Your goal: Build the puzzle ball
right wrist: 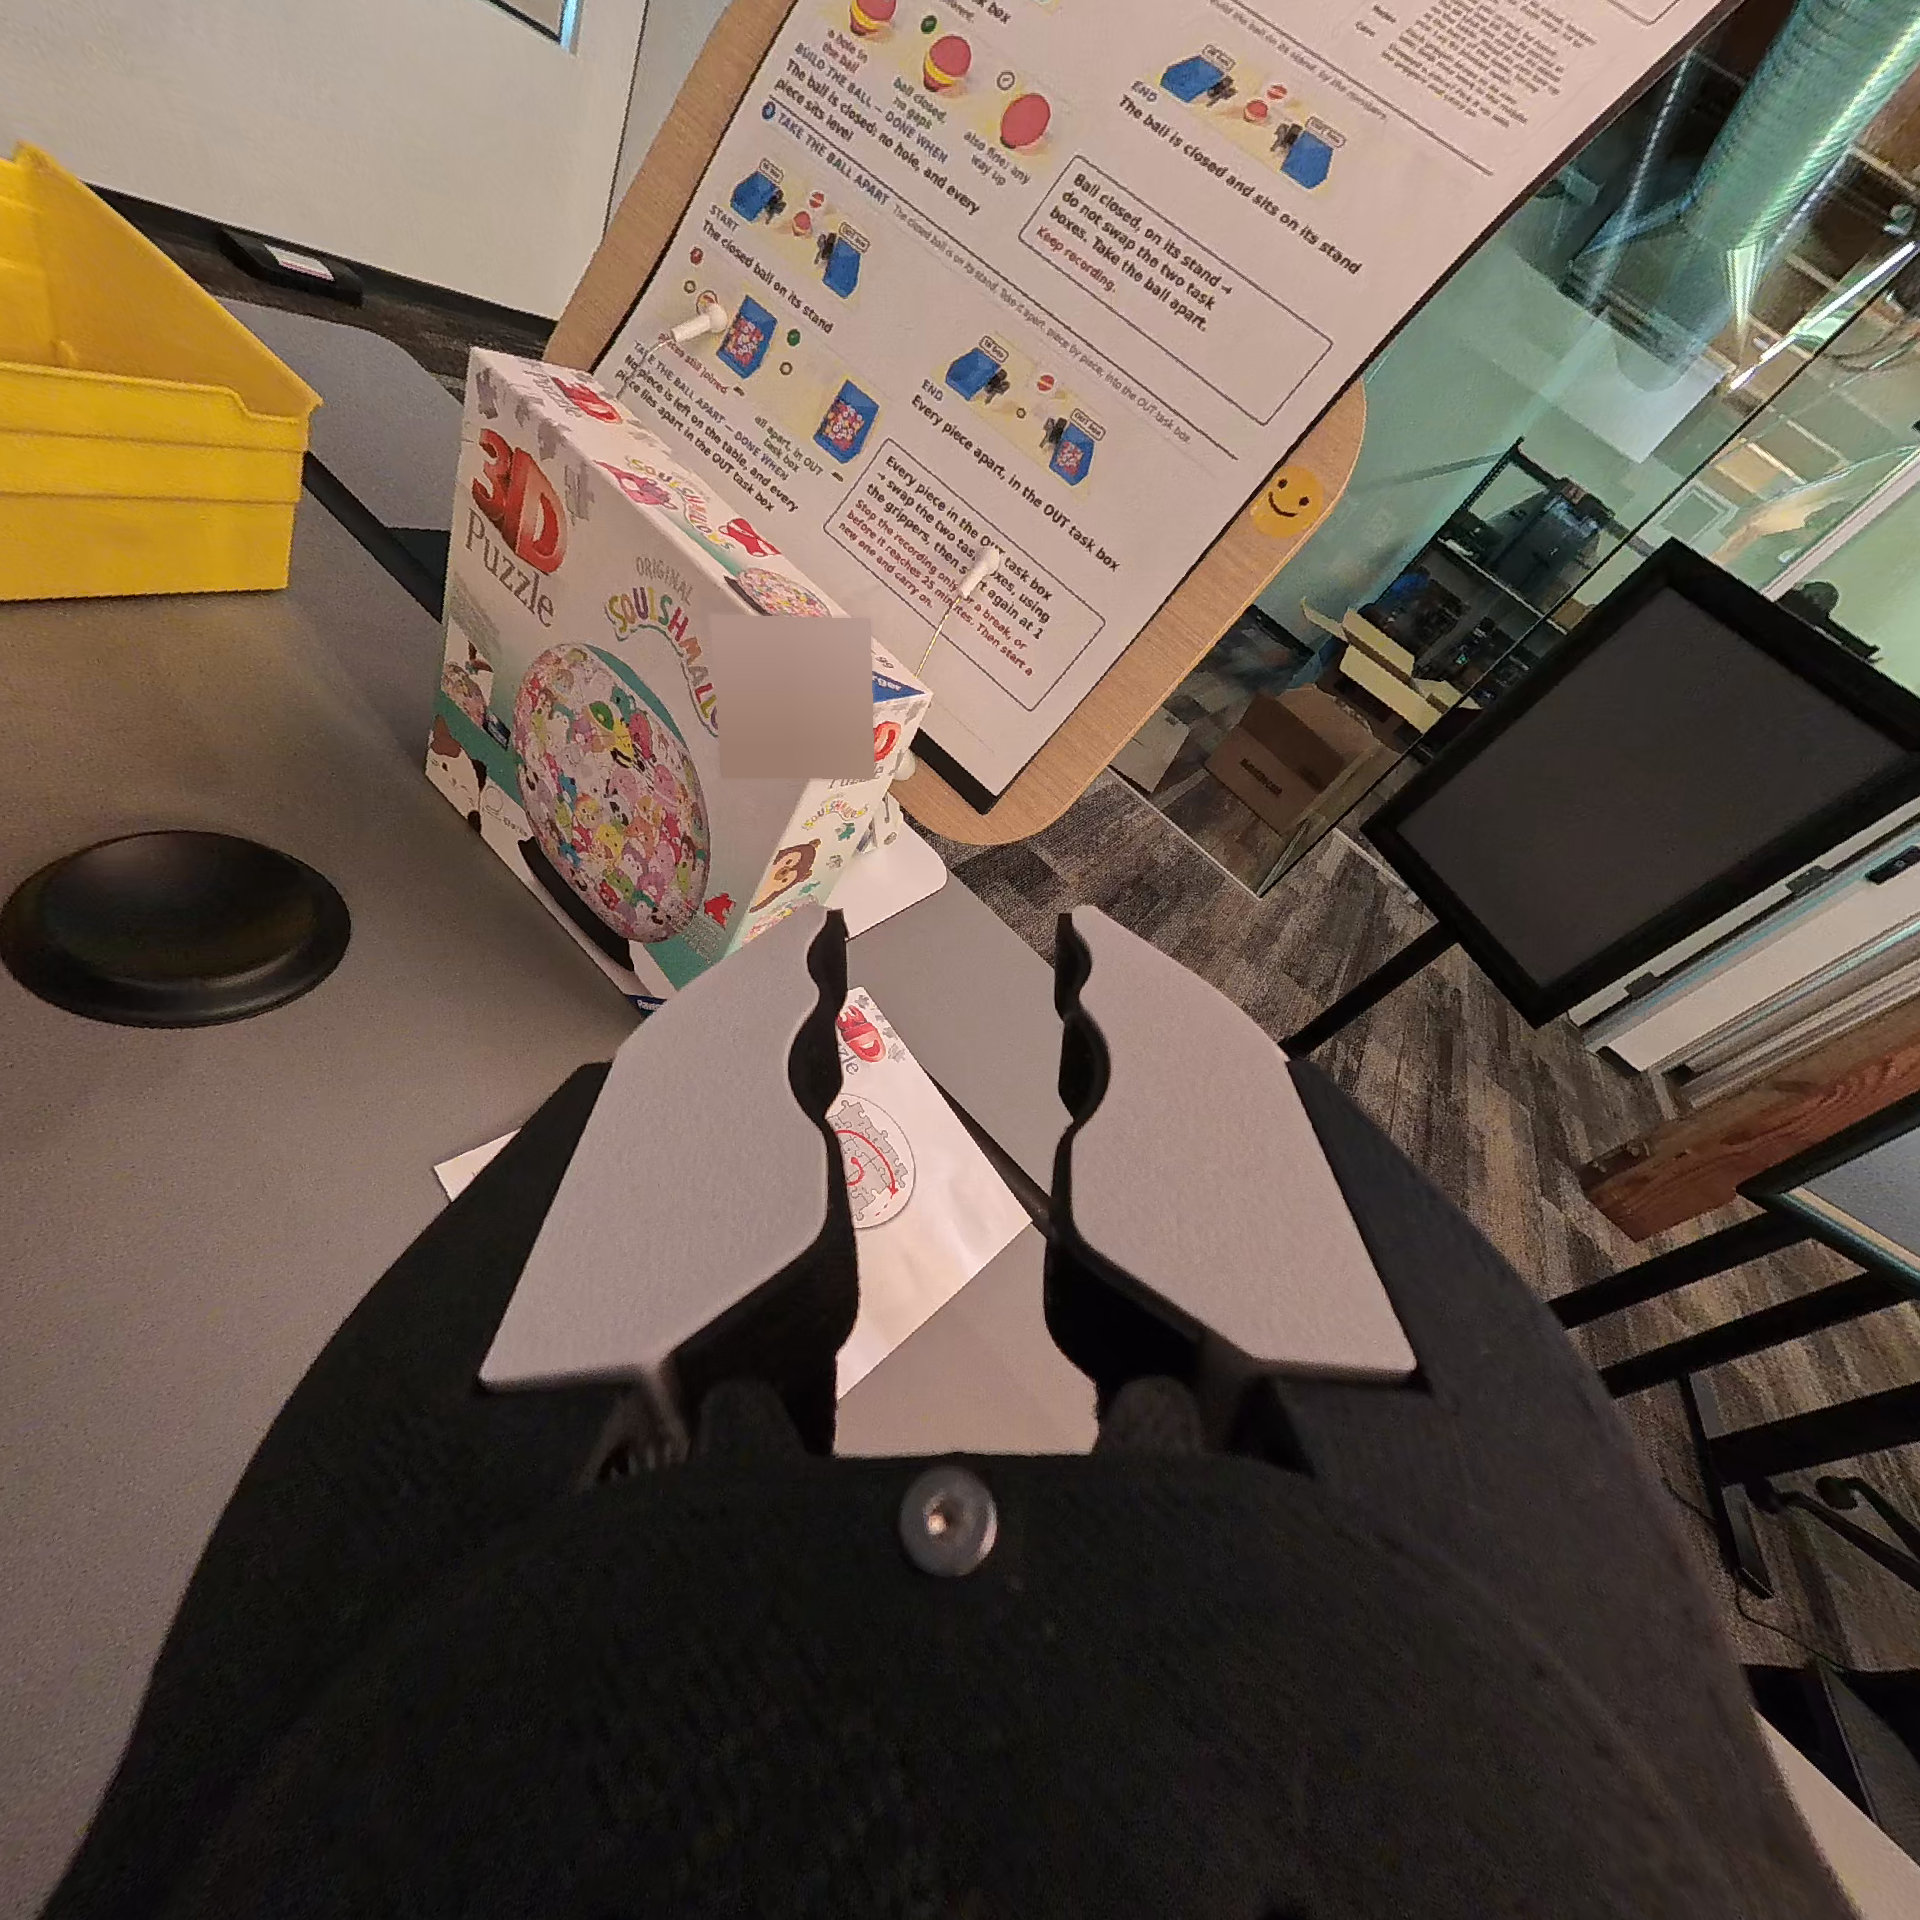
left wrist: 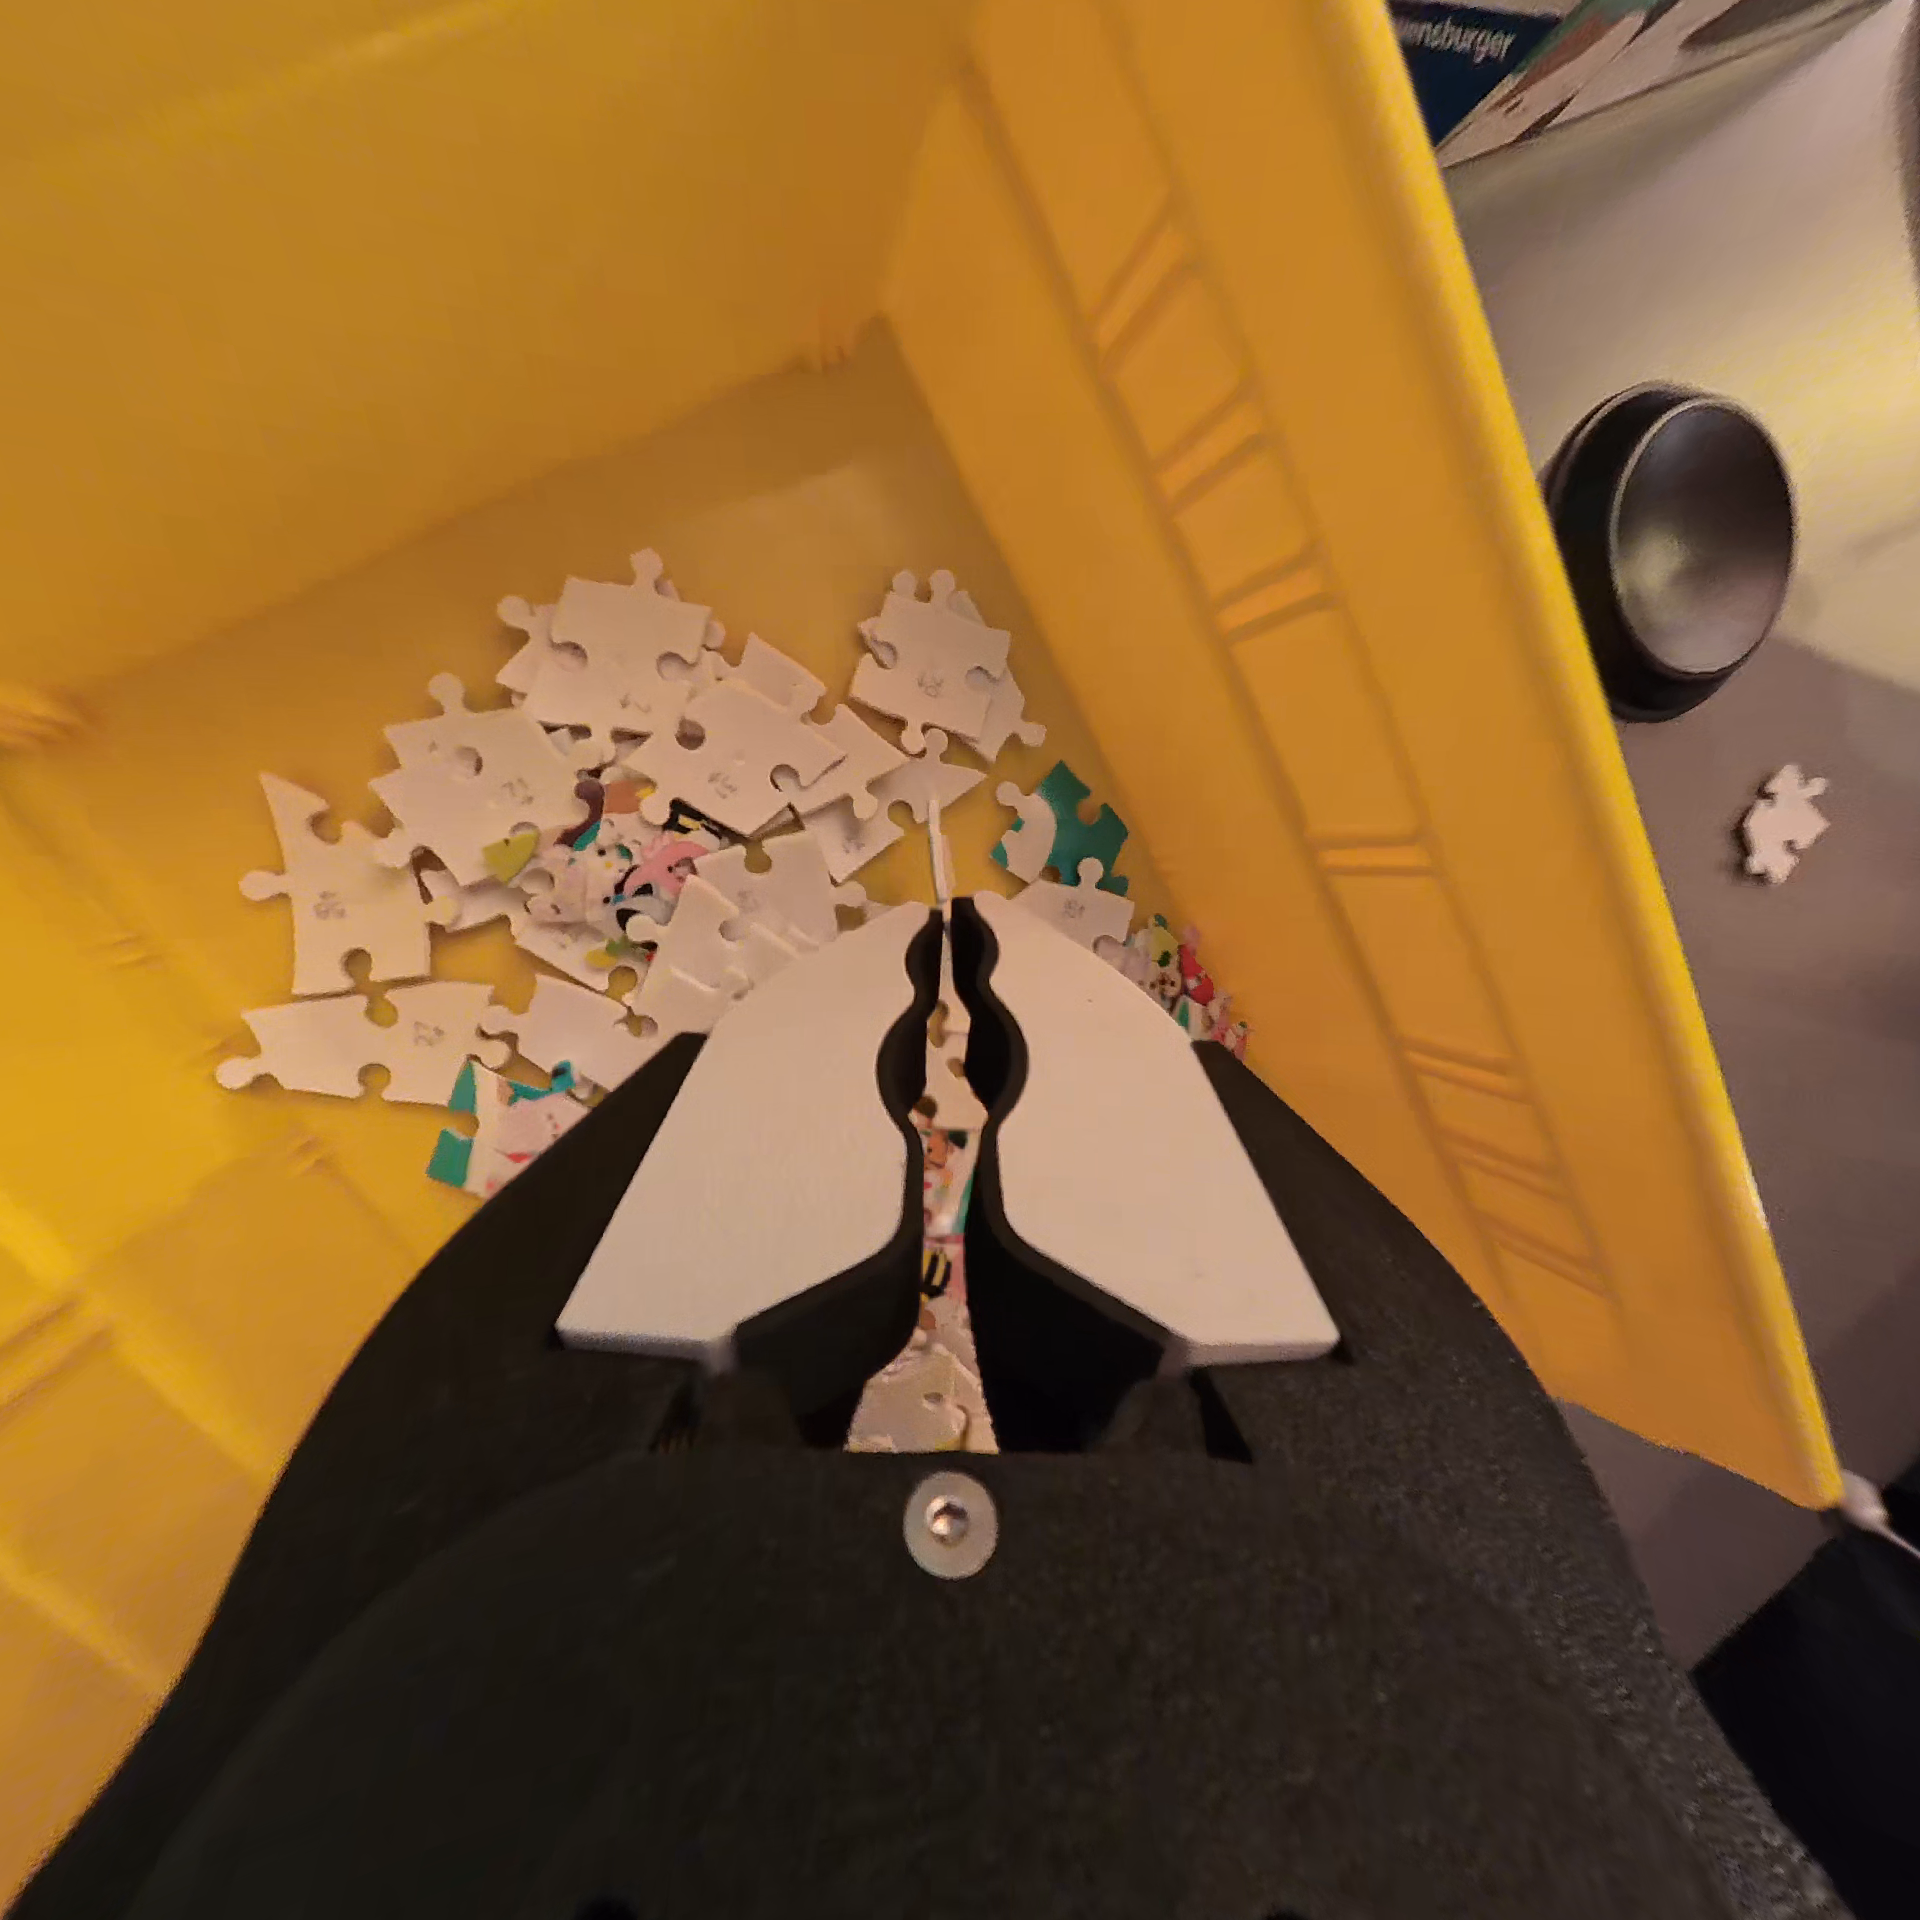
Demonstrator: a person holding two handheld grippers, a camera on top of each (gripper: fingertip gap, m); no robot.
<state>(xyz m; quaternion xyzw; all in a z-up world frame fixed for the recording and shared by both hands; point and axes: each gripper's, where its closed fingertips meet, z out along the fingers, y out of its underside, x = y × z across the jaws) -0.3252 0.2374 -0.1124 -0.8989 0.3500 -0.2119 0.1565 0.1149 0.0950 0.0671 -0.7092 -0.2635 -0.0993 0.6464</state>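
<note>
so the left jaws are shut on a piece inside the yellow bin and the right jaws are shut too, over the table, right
Not quite: the right gripper is open and holds nothing, as the right wrist view shows, its jaws apart over the grey table. The rest stands: the left gripper is shut on a thin white puzzle piece inside the yellow bin.

Puzzle pieces (left wrist: 582,852) lie heaped in the bin (left wrist: 1299,644).

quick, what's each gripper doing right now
Left gripper: shut on a white puzzle piece, held edge-on at the tips, inside the yellow bin.
Right gripper: open, holding nothing, above the table.
</note>
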